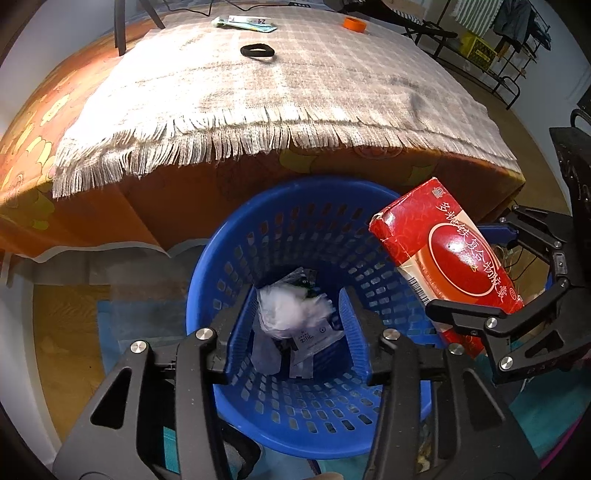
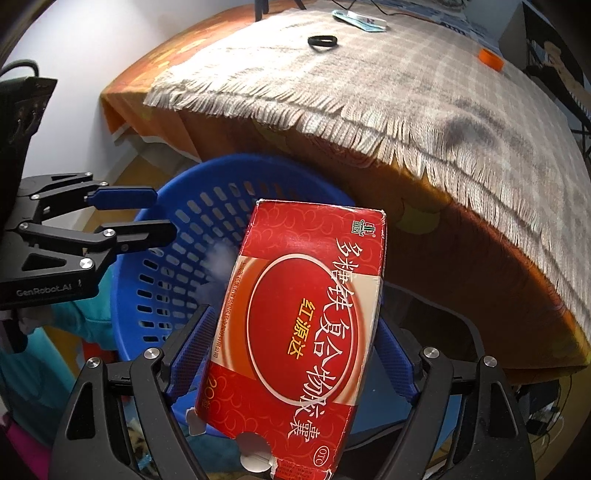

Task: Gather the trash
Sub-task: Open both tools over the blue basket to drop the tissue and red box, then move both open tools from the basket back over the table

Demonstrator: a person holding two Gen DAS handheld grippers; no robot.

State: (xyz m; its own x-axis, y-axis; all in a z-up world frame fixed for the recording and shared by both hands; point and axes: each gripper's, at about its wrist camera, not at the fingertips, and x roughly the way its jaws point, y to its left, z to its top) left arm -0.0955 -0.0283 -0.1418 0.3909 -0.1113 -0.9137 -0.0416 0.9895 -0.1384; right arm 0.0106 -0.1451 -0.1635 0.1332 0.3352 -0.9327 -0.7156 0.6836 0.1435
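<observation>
A blue slotted basket [image 1: 295,229] stands on the floor against the table's front. In it lie a crumpled white plastic bag [image 1: 291,314] and some sachet wrappers [image 1: 314,338]. My left gripper [image 1: 298,295] hangs over the basket's mouth, open, with nothing between its blue pads. My right gripper [image 2: 295,332] is shut on a red medicine box [image 2: 306,314] with white Chinese lettering, held tilted above the basket's [image 2: 184,221] right rim. In the left wrist view the red box [image 1: 443,251] and the right gripper [image 1: 480,277] show at the right. The left gripper [image 2: 147,214] shows at the left of the right wrist view.
The table carries an orange patterned cloth [image 1: 33,147] under a fringed checked cloth [image 1: 295,92]. On it lie a black hair tie [image 1: 257,50], an orange tape roll [image 1: 354,24] and a teal packet [image 1: 243,23]. Black metal racks [image 1: 498,74] stand far right.
</observation>
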